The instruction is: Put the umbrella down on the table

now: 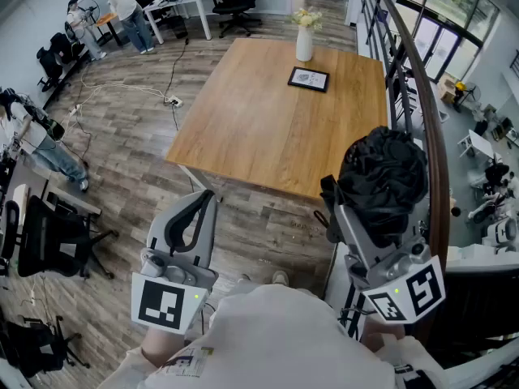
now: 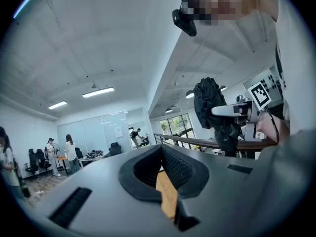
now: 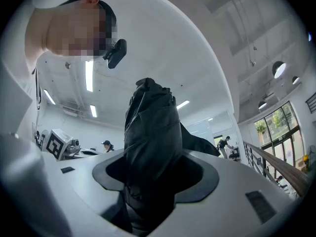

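A black folded umbrella [image 1: 383, 177] stands upright in my right gripper [image 1: 361, 217], whose jaws are shut on its lower part. From the right gripper view, the umbrella [image 3: 150, 142] fills the gap between the jaws and rises above them. It hangs in the air to the right of the wooden table's [image 1: 268, 128] near edge, not over the tabletop. My left gripper [image 1: 199, 209] is held low at the left, shut, with nothing between its jaws. In the left gripper view the umbrella [image 2: 210, 102] shows at the upper right, and a strip of the table shows through the narrow slit between the jaws.
A white vase with flowers [image 1: 304, 39] and a dark picture frame [image 1: 308, 79] sit on the table's far side. A dark railing [image 1: 413, 79] runs along the right. Office chairs [image 1: 49, 241] and people stand at the left. A cable [image 1: 170, 100] lies on the floor.
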### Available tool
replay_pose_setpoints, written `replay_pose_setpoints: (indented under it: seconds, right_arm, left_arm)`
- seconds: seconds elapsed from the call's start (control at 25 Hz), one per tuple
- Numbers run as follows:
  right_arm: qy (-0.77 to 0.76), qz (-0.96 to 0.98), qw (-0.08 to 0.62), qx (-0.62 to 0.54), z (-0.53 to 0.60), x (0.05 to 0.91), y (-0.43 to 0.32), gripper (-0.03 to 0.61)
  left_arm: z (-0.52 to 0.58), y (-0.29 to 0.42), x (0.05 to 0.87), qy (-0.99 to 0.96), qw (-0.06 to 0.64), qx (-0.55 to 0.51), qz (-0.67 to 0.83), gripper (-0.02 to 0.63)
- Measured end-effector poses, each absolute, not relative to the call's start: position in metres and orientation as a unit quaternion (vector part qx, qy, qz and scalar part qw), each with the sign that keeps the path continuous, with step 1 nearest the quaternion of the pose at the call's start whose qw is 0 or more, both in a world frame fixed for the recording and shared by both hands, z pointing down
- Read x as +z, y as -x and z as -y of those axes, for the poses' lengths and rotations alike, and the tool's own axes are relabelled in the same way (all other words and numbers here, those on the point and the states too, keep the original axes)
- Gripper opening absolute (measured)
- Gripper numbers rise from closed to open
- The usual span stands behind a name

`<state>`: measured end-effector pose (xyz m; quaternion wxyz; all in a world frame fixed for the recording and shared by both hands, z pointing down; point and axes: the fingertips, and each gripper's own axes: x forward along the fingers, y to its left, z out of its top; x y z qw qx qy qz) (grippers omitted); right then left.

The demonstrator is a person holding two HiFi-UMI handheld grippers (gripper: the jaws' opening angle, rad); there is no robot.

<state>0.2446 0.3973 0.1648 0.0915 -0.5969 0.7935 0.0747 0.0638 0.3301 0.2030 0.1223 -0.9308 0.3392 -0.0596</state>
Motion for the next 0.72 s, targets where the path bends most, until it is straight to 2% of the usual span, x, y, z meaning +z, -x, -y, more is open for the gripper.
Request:
replay_pose_setpoints:
  seconds: [0.48,0.72]
  right_arm:
    - [0.584,-0.808,0.073,0.037,-0.379,0.183,-0.247,0.270]
    - [0.582,-0.808,0.089,0.019,-0.377,0.185,-0.255,0.268]
  left_arm:
    - [-0.317,-0.076,0.205,0.936,0.106,-0.061,-0.331,0.017]
    - [-0.314,-0.076,0.203,0.936,0.109,-0.042,-0.333,0.017]
